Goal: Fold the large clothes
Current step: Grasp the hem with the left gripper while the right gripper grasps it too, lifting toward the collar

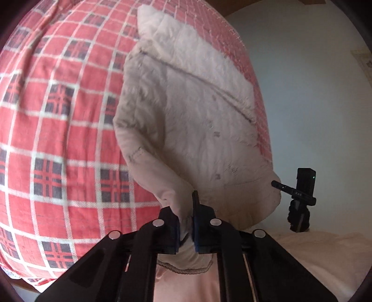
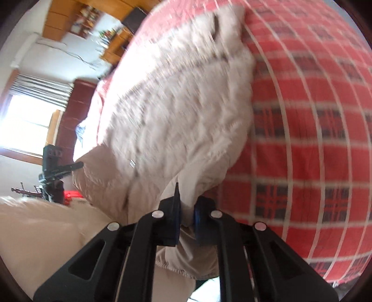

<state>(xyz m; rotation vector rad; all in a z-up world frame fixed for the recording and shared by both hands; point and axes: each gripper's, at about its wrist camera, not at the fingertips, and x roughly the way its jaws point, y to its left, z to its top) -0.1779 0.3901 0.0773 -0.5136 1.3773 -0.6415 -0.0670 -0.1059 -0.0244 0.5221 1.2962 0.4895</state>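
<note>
A large pale beige jacket with a fluffy white lining (image 1: 193, 111) lies partly lifted over a red plaid bedsheet (image 1: 58, 120). My left gripper (image 1: 187, 228) is shut on a fold of the jacket's edge, the fabric pinched between the blue pads. In the right wrist view the same jacket (image 2: 176, 109) stretches away, blurred by motion, and my right gripper (image 2: 187, 219) is shut on another part of its hem. The right gripper (image 1: 300, 197) shows at the jacket's far corner in the left wrist view, and the left gripper (image 2: 54, 167) shows likewise in the right wrist view.
The plaid bedsheet (image 2: 313, 139) covers the bed under the jacket. A white wall (image 1: 313, 104) stands beyond the bed. A bright window (image 2: 25, 125), a dark red headboard (image 2: 74, 109) and wooden shelves (image 2: 76, 21) appear in the right wrist view.
</note>
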